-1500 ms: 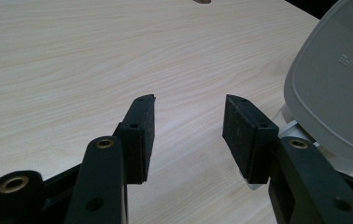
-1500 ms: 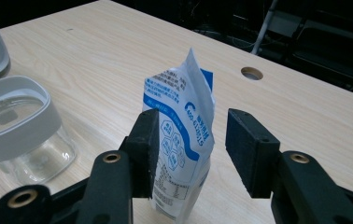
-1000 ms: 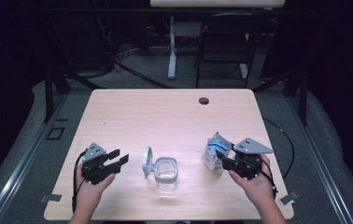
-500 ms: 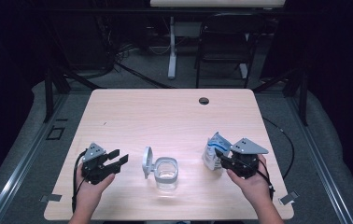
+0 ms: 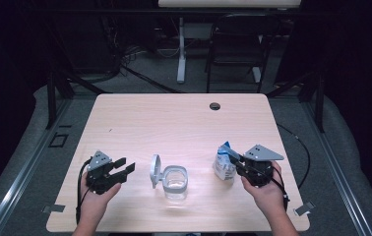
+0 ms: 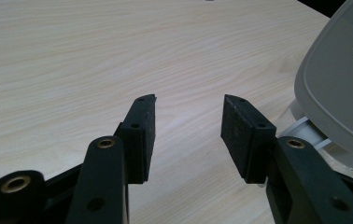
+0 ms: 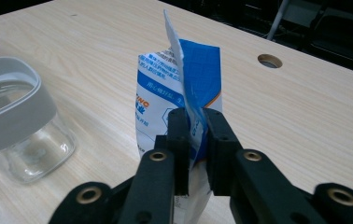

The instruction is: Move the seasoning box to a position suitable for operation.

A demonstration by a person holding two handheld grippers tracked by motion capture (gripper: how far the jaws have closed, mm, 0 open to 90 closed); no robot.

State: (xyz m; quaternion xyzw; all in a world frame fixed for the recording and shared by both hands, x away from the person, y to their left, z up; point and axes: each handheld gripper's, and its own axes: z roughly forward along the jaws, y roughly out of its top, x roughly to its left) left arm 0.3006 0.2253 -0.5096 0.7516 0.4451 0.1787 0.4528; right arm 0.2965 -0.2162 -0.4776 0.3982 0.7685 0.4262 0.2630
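Pouch (image 7: 184,88), blue and white, stands upright on the desk (image 5: 174,123), right of the glass jar (image 5: 175,181). Right gripper (image 7: 194,140) jaws are clenched on its thin top edge. Looks soft, light and crinkly; a pinch near the seal suits it, though it may sag. Left gripper (image 6: 188,126) jaws are released, just beside the jar's raised lid (image 6: 338,88).

A clear glass jar (image 5: 175,182) with a grey square rim stands upright, its grey hinged lid (image 5: 155,170) open at nine o'clock. A blue-and-white plastic pouch (image 5: 224,162) stands at three o'clock.
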